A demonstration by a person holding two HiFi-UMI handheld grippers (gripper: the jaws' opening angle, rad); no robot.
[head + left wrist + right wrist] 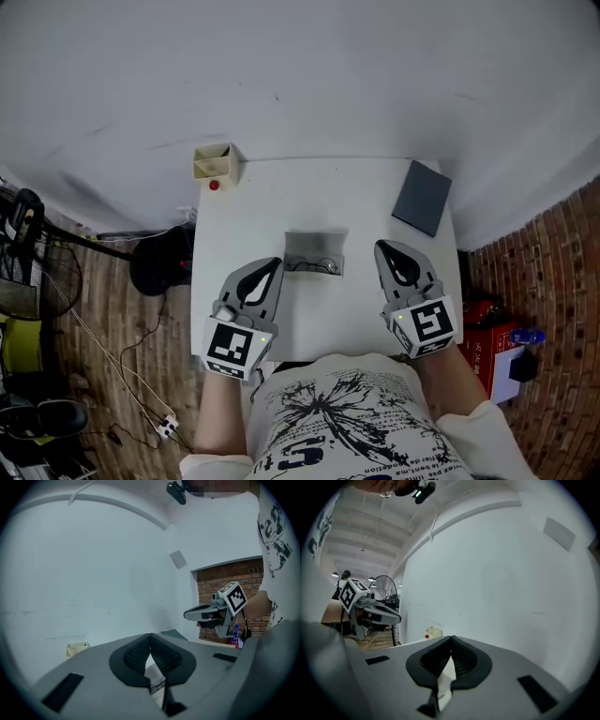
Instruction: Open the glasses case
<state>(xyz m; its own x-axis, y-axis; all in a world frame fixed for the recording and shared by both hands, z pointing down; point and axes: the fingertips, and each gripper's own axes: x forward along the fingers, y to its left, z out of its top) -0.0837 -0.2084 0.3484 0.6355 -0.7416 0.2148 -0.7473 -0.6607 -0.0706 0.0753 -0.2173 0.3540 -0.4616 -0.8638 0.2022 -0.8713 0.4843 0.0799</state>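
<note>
The grey glasses case [315, 244] is seen just right of centre in the head view, lying flat and square to the frame, its lid folded open, with what looks like thin dark-framed glasses [317, 266] laid along its lower edge.

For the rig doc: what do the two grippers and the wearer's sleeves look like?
Matching pair, left gripper and right gripper: grey plastic, tapered, black ribbed pads, each with a cube of black-and-white square markers at the rear. White T-shirt with black print, loose white sleeves.
</note>
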